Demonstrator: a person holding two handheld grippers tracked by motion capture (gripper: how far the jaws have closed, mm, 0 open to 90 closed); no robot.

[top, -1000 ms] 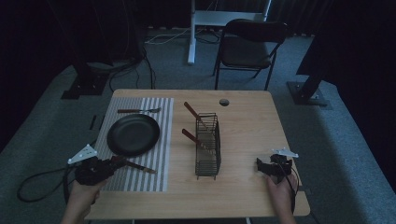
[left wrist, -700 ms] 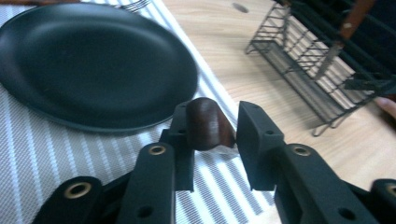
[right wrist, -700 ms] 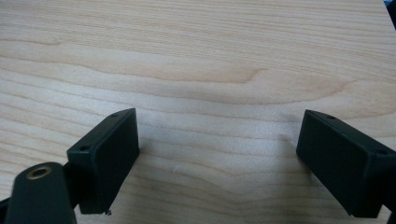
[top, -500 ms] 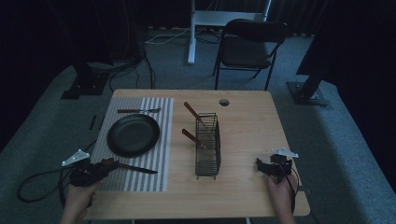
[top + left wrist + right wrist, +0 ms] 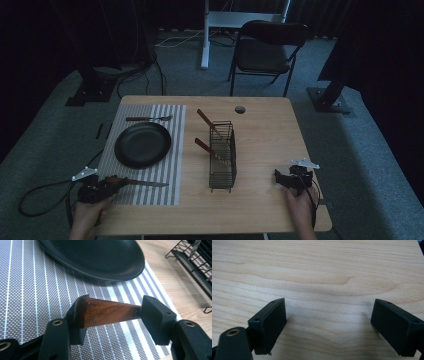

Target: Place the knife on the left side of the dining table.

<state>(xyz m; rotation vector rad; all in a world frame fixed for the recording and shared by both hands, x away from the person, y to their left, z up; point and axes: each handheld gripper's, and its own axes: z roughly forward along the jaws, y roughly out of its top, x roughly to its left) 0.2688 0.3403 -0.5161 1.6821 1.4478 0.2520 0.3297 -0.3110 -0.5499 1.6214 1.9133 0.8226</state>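
From above, the left gripper (image 5: 107, 185) sat at the table's (image 5: 260, 140) near left corner, the knife (image 5: 137, 183) lying on the striped mat (image 5: 165, 172) below the plate (image 5: 142, 145); in the left gripper view, its jaws had just been opening, the wooden handle (image 5: 105, 312) lying between them, one pad touching; the right gripper (image 5: 328, 325) stood wide open, holding nothing, over bare wood.

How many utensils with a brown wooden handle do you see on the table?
4: one fork beyond the black plate, two in the black wire rack, one knife on the striped mat. Others may be hidden.
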